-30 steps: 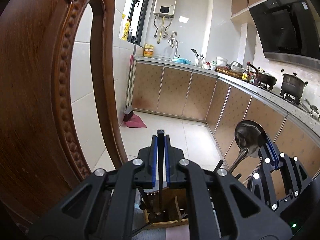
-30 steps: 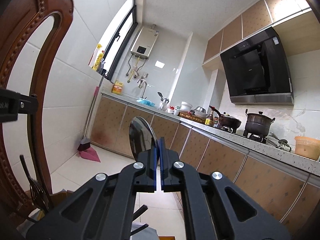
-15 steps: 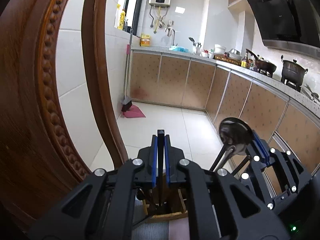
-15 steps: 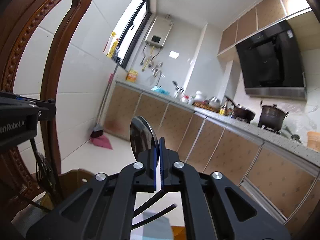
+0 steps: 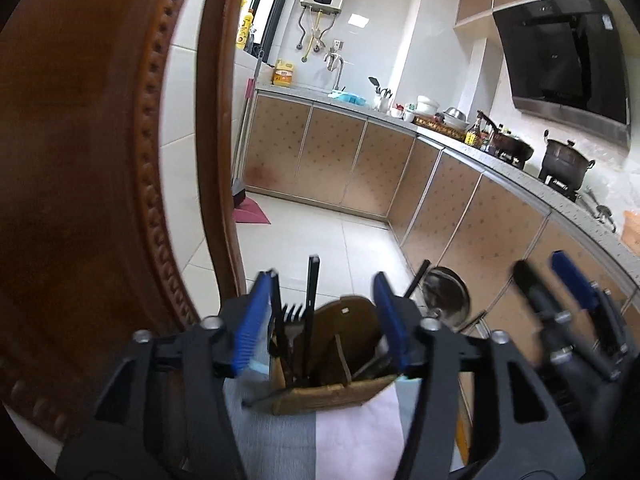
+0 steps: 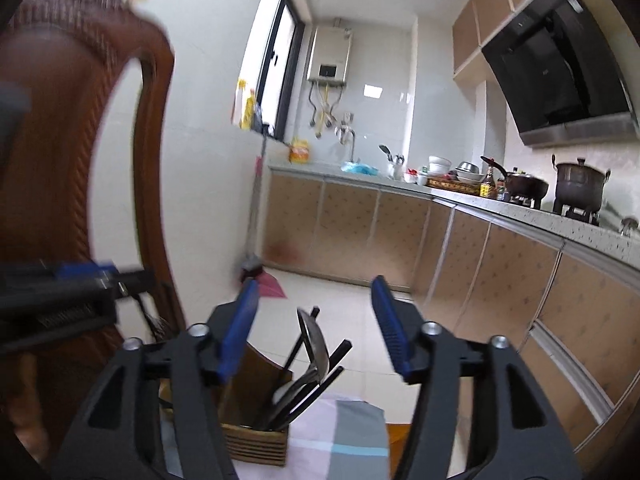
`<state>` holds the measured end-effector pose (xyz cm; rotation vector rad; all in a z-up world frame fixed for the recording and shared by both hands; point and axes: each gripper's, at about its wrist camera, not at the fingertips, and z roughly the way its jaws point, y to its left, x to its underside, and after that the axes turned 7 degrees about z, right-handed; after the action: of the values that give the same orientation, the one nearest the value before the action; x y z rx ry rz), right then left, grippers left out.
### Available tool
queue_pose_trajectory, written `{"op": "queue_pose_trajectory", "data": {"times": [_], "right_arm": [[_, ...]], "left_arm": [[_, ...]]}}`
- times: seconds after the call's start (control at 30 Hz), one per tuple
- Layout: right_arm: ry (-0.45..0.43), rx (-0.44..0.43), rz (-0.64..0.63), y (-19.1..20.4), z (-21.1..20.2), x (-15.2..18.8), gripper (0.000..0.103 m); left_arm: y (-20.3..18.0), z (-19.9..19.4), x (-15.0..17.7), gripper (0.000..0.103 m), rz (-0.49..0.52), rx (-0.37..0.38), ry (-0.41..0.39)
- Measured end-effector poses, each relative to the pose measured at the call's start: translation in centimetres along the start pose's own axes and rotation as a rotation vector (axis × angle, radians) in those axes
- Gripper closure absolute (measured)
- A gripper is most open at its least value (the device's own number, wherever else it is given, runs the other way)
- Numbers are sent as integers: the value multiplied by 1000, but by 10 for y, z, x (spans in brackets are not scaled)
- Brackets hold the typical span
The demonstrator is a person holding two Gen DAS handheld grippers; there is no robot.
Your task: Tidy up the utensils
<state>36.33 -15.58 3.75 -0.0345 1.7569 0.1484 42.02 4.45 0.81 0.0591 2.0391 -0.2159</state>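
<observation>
A wooden utensil holder [image 5: 332, 380] stands on a checked cloth [image 5: 320, 440], close in front of both grippers. In the left wrist view it holds a black fork [image 5: 292, 320] and black chopsticks [image 5: 311, 300] on its left side, and a metal spoon [image 5: 446, 296] leaning out on its right. My left gripper [image 5: 322, 320] is open and empty, its fingers either side of the holder. My right gripper [image 6: 314, 328] is open and empty above the holder [image 6: 256, 436]; the spoon [image 6: 314, 344] and chopsticks [image 6: 320, 384] stand between its fingers. It also shows in the left wrist view [image 5: 560, 296].
A carved wooden chair back [image 5: 100, 180] rises close on the left, also in the right wrist view [image 6: 80, 160]. Kitchen cabinets [image 5: 440, 200] and a counter with pots [image 5: 568, 160] run along the right. A tiled floor [image 5: 320, 232] lies beyond the table edge.
Both grippers have opened. The left let go of the black chopsticks and the right let go of the spoon; both now stand in the holder. Both views tilted downwards.
</observation>
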Motion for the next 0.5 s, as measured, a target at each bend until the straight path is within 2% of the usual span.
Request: {"op": "queue_pose_trajectory", "data": {"times": [0.03,0.13,0.17,0.27,0.4,0.5], "right_arm": [[-1,-7,16,-5,-12,-5,35],[37,-12,68,-21,-44,-14,22],[55,-13,85,-26,-51,-13,21],[168,-9,152,-42,-79,3,17],[249,52,212,-53,-113,36,16],[287,91,234,-54,-142,58,17]], "left_arm": [[1,-7,3,35,-6,-1,0],[1,-38,19,22,-3,-31,12],[0,-47,25,16,3,-44,15],[-7,-80,49,8,36,-100,9],[-24,-116,87,7,111,-185,42],[-36,-145,113,6,159,-211,60]]}}
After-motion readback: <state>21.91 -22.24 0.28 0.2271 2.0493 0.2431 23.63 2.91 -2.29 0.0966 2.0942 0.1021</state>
